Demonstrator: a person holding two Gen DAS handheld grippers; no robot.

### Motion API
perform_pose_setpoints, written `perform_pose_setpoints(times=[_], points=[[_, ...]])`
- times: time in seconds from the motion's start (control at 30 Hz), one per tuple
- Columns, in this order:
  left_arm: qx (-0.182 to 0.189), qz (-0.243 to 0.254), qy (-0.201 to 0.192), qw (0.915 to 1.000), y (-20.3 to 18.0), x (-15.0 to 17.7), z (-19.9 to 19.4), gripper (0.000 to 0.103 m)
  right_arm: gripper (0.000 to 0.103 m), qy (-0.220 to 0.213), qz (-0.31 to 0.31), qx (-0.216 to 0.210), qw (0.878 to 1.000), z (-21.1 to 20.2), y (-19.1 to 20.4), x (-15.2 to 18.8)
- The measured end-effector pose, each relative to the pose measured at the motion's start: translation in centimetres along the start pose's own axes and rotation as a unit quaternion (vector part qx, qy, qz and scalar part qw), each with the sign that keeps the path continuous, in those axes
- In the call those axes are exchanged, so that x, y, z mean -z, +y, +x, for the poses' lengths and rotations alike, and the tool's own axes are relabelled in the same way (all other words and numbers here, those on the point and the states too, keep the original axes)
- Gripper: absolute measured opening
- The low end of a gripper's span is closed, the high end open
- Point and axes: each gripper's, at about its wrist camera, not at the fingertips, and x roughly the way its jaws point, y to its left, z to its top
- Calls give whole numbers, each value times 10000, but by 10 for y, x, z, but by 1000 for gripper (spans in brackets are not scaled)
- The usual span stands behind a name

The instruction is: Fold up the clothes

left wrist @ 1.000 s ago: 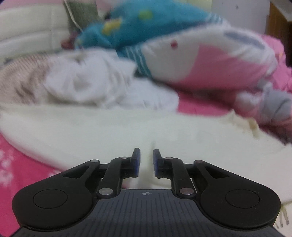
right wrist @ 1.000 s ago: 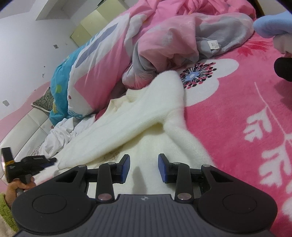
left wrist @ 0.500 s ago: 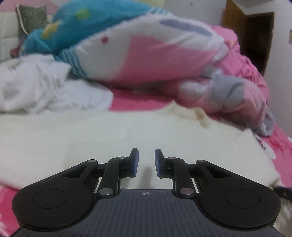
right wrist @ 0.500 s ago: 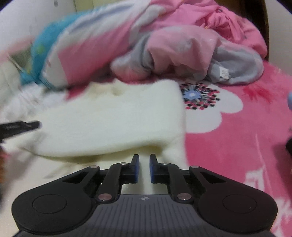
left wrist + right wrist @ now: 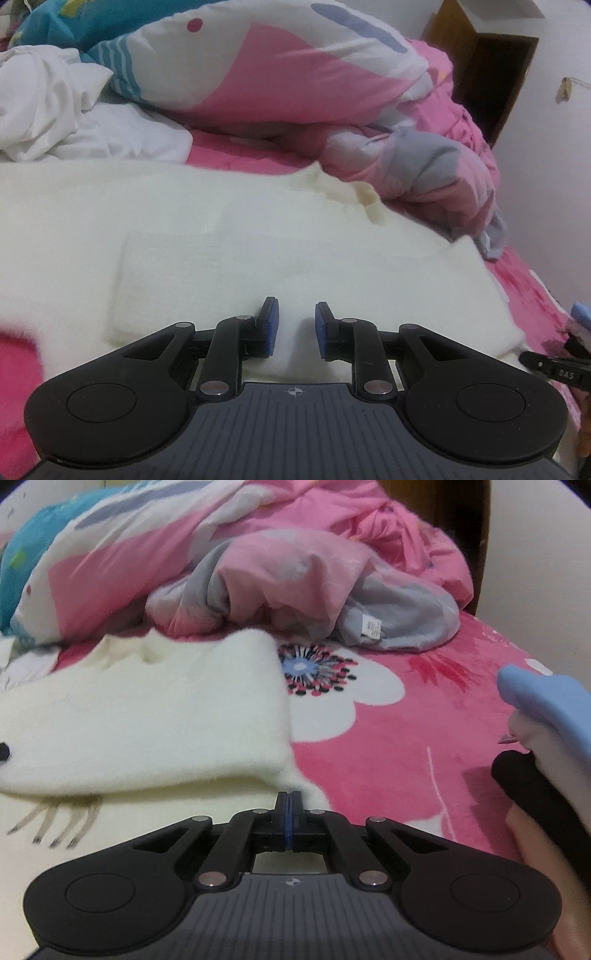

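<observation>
The cream sweater (image 5: 258,236) is lying spread across the pink floral blanket (image 5: 399,771), filling the middle and left of both wrist views. In the right wrist view a folded layer of it is resting over a lower layer, with the fold edge running across the lower left of the frame.

The left gripper (image 5: 295,328) is pointing level over the sweater at lower centre of its frame. Its jaws are standing narrowly apart, with cream fabric visible in the gap; whether the pads are touching the cloth cannot be told.

The right gripper (image 5: 289,814) is sitting low at lower centre of its frame, at the sweater's right edge where the fabric meets the blanket. Its blue pads are pressing together with no gap. Fabric is lying directly beneath the tips, but whether any is pinched between them cannot be told.

At the right edge of the left wrist view, the black tip of the other tool is showing just beyond the sweater's corner.

A crumpled pink and grey quilt (image 5: 295,576) is occupying the upper part of both frames. A white garment (image 5: 55,110) is bunching at upper left of the left wrist view. A light blue soft object (image 5: 546,701) is sitting at the right edge of the right wrist view.
</observation>
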Motion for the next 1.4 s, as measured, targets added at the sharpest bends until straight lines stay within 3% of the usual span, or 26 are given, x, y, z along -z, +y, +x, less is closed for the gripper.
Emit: perform_pose_setpoints(times=[0.07,0.23,0.27,0.4,0.5,0.63,0.73,0.83,1.07,1.17,1.2,1.23,1.4], points=[[33,-1,20,10000,0,0,0,24,0,188,-107,-28,9998,-12,3,-6],[78,-2,38,10000,1,0,1,26,0,-567,-123,-195,9981,-44,16,-39],[84,-2,39,10000,1,0,1,27,0,-695,-149,-231,9972,-37,18,-47],[149,-127,5,9998,5,-2,0,28,0,2,-18,-450,9990,35,6,-48],[154,-265,-70,9995,9,-2,-1,28,0,328,257,-286,9987,51,-6,-49],[147,-500,-186,9985,14,-2,0,28,0,-366,-65,-348,9987,34,16,-88],[155,-657,-266,9974,18,-1,1,28,0,-218,48,-751,9969,76,26,-113],[206,-754,-288,9965,21,-1,2,28,0,283,336,-476,9979,145,14,-117],[246,-866,-303,9955,24,-1,3,28,0,-45,780,-1020,9917,121,26,-153],[263,-914,-309,9950,25,-1,4,28,12,93,349,-1635,9859,129,69,-173],[268,-930,-311,9948,26,-1,4,28,28,146,181,-1776,9838,136,86,-179],[274,-946,-314,9946,26,-1,4,28,34,148,-6,-1787,9838,146,102,-185],[301,-1018,-321,9938,28,-1,5,28,34,294,-620,-1791,9814,196,167,-212]])
